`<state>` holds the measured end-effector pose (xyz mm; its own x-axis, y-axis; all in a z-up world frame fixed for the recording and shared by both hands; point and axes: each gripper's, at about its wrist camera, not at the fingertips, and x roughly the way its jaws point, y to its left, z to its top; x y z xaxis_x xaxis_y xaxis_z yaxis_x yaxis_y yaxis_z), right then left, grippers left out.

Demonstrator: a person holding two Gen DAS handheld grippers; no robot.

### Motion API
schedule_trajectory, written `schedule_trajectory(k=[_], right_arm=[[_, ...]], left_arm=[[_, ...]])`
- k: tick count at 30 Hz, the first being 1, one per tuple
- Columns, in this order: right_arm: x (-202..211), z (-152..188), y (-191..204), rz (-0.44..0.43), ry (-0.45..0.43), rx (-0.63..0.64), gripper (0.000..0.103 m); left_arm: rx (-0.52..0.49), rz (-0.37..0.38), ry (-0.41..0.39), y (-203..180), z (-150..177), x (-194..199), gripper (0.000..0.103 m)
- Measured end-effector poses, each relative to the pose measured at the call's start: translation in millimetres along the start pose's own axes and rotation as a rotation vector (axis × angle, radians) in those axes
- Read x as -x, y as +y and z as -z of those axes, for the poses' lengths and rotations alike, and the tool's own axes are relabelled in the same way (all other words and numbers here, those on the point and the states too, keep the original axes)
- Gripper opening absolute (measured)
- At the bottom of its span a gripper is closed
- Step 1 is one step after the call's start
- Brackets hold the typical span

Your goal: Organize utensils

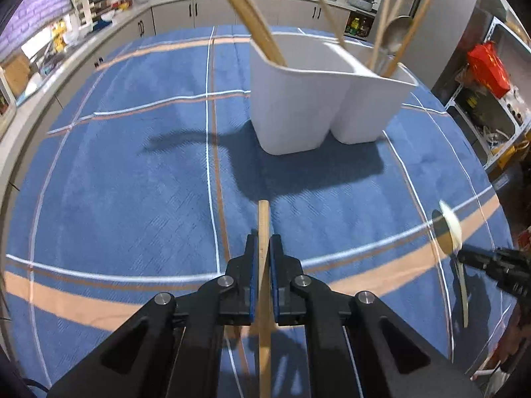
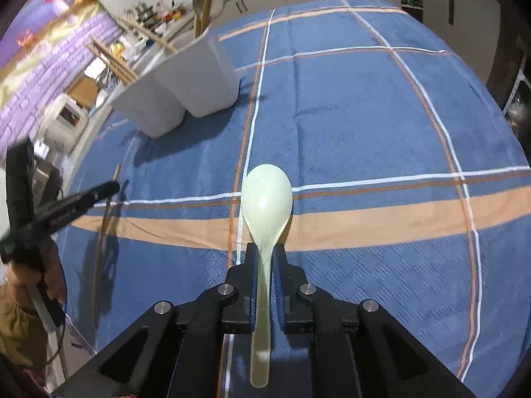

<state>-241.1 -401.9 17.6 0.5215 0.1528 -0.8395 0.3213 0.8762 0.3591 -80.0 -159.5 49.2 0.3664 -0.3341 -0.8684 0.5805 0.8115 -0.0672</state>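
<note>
My left gripper (image 1: 264,243) is shut on a wooden chopstick (image 1: 264,225) that points forward toward the white two-compartment utensil holder (image 1: 298,106). The holder stands on the blue plaid tablecloth and holds wooden chopsticks (image 1: 255,16) and a metal spoon (image 1: 396,31). My right gripper (image 2: 265,253) is shut on the handle of a pale green spoon (image 2: 267,195), bowl forward, above the cloth. The holder also shows in the right wrist view (image 2: 186,79) at upper left. The right gripper with the spoon shows at the right edge of the left wrist view (image 1: 464,255).
The blue plaid tablecloth (image 1: 132,182) covers the table. Kitchen counters with cabinets (image 1: 186,10) run behind and to the left. A shelf with a red bag (image 1: 488,66) stands at right. The left gripper and the person's hand show at left in the right wrist view (image 2: 66,205).
</note>
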Motion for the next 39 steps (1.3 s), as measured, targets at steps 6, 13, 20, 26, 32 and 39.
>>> schedule_trajectory(k=[6,13,20,26,32,39], right_arm=[[23,1,-4,-0.05,-0.075,-0.03,0.0],[24,5,-3,0.002,-0.058,0.024,0.002],[-3,1,22,0.095,-0.001,0.111,0.055],[-28,-12,41,0.193,0.022,0.159,0.05],[-30,-21,33,0.197,0.032,0.154,0.011],[-17,-16,10,0.116,-0.007,0.049,0.01]], left_arm=[[-0.067,-0.117,-0.055,-21,10,25,0.006],[-0.112,-0.191,-0.104,-44,20,43,0.006],[-0.119,-0.232,-0.101,-54,29,45,0.006],[-0.103,-0.234,-0.102,-52,33,50,0.006],[-0.091,-0.228,-0.106,-49,37,55,0.006],[-0.083,-0.227,-0.097,-46,38,53,0.006]])
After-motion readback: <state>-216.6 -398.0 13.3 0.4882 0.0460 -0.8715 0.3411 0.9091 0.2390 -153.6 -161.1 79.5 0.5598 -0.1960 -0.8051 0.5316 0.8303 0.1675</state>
